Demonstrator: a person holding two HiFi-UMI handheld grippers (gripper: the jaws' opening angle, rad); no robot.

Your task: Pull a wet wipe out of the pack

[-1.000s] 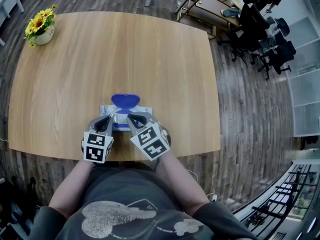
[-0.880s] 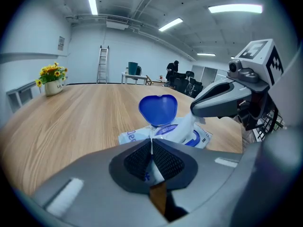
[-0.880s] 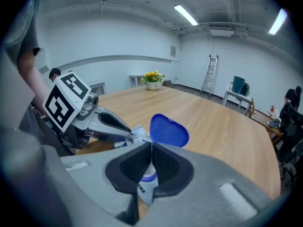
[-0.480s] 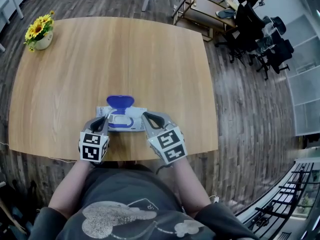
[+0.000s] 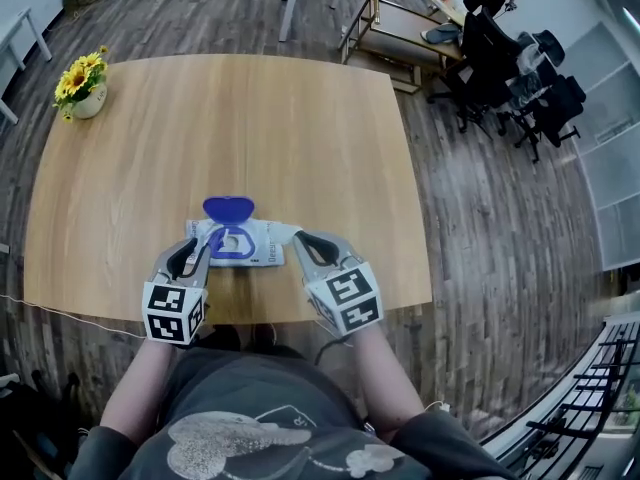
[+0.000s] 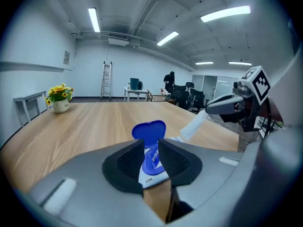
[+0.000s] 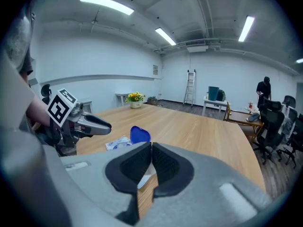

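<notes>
Right gripper (image 5: 301,238) has its fingers pinched shut on a wet wipe (image 5: 285,230) trailing from the pack (image 5: 245,246). The pack sits near the wooden surface's (image 5: 230,118) front edge (blue lid (image 5: 228,208) up). Left gripper (image 5: 197,250) is beside it, its fingers just opening on nothing. Flowers (image 5: 80,76) sit on the far corner, office chairs (image 5: 500,58) beyond.

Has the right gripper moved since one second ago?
Yes. The right gripper moved right, from over the pack to beyond its right edge, holding the wipe.
</notes>
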